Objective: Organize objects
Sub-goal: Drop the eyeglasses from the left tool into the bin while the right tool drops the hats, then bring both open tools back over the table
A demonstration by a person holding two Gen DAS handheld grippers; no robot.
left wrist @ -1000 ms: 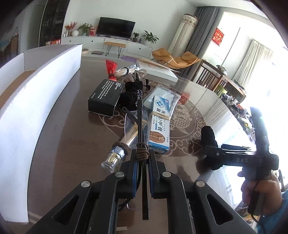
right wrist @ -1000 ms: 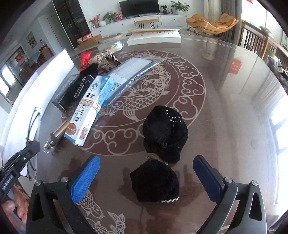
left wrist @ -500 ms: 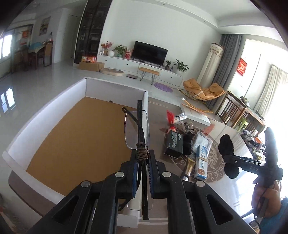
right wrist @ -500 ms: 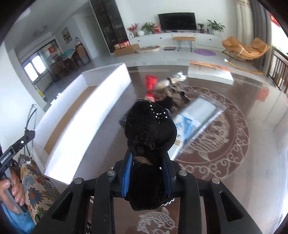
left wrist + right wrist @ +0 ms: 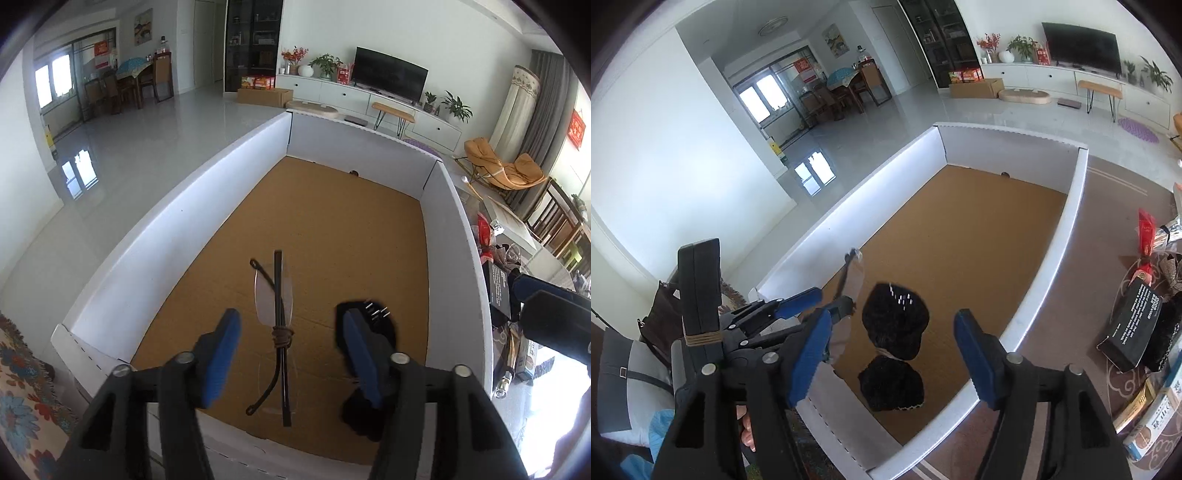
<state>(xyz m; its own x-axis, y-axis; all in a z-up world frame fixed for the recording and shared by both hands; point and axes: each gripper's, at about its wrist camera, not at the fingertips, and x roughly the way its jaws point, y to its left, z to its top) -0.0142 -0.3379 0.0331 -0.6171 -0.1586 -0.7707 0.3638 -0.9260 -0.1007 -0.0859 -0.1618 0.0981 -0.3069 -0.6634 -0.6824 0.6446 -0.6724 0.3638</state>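
Note:
A pair of rimless glasses (image 5: 275, 306) with a cord tied round the folded arms shows between the fingers of my left gripper (image 5: 289, 319). Its jaws are opening and the pads stand clear of the glasses. Under them is the brown floor of a big white-walled box (image 5: 177, 229). My right gripper (image 5: 891, 317) hangs over the same box (image 5: 1052, 266), jaws opening, with a black fabric bundle (image 5: 895, 325) tied at its waist between the pads, untouched. Whether either thing rests on the floor I cannot tell. The bundle (image 5: 384, 325) is half hidden behind a left finger.
To the right of the box on the patterned brown table (image 5: 1071, 350) lie a black carton (image 5: 1134, 325), a red packet (image 5: 1147, 232) and a blue-white medicine box (image 5: 1160, 417). A floral cloth (image 5: 22, 387) lies left of the box. A hand (image 5: 748, 432) holds the left gripper.
Both grippers swung from the table to over the box. The right one shut on the black bundle, carried it and let go. The left one carried the glasses and let go of them.

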